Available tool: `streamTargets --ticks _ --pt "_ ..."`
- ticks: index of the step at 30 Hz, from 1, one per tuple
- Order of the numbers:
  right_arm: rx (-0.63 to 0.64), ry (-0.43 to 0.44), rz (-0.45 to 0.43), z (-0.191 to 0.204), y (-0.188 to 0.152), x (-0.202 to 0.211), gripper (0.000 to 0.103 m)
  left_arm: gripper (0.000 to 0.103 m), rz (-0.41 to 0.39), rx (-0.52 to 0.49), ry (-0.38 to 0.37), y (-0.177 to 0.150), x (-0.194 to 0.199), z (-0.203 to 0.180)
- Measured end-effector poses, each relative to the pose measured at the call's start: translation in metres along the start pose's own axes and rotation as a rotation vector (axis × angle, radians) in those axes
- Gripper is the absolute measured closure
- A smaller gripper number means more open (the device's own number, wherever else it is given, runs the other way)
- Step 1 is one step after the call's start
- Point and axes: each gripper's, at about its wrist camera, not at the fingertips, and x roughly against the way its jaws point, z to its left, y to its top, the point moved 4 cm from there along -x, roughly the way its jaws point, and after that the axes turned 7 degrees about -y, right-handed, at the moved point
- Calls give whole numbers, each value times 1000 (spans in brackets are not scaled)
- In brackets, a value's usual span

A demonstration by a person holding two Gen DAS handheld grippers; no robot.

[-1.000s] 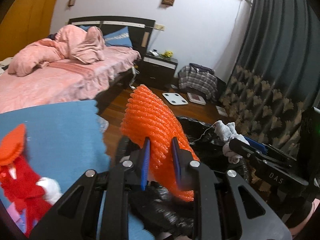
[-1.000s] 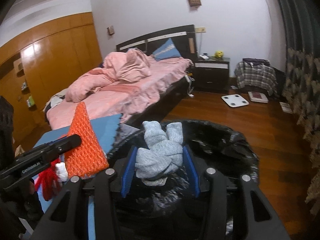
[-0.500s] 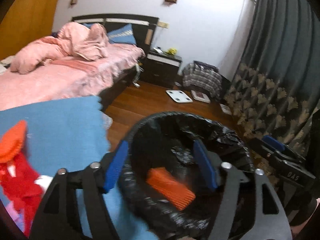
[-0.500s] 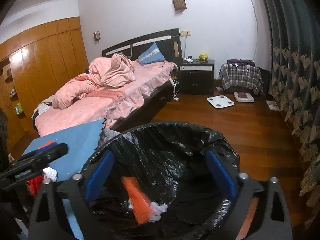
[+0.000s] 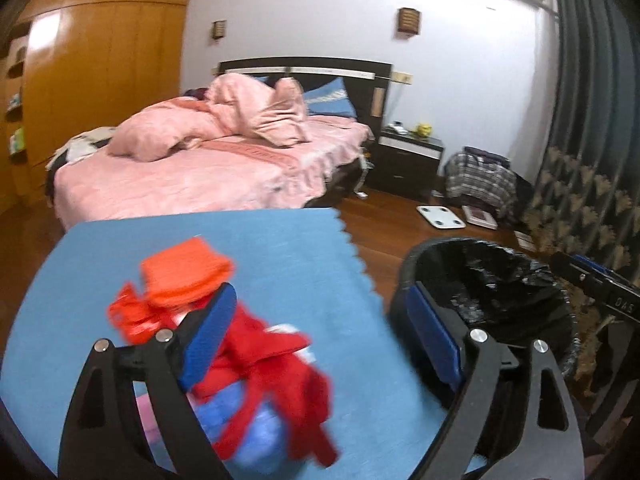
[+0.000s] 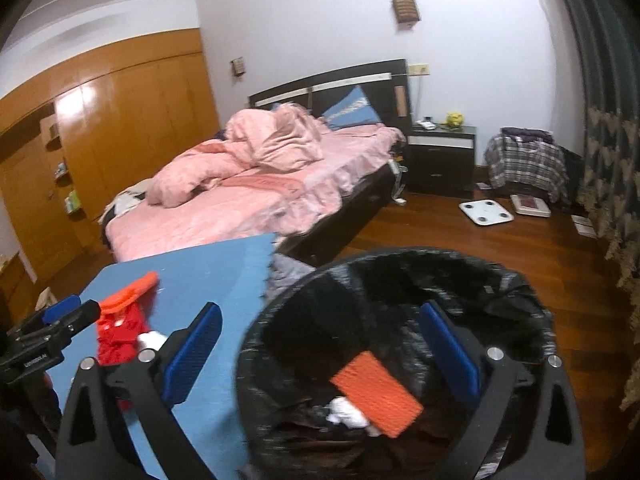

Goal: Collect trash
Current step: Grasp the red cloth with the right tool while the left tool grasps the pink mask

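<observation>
Red trash heap [image 5: 256, 364] motion-blurred, bin [image 6: 280, 320] bottom cut off, nightstand items [image 6: 440, 122] too small

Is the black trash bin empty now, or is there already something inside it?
Not empty. In the right wrist view the black trash bin holds an orange mesh piece and, beside it, something white and crumpled on the liner.

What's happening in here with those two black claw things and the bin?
A person is tidying up with a hand-held gripper in each hand. Both have just opened and hold nothing. An orange foam piece and a white wad lie inside the black-lined bin, below the right gripper. The left gripper now points at the blue mat, where a heap of red and orange scraps waits.
</observation>
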Motion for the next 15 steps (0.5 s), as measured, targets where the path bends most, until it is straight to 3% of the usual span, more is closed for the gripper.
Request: streamTargets --ticks 15 --pt "120 208 90 129 -41 -23 7 18 45 55 195 -44 40 87"
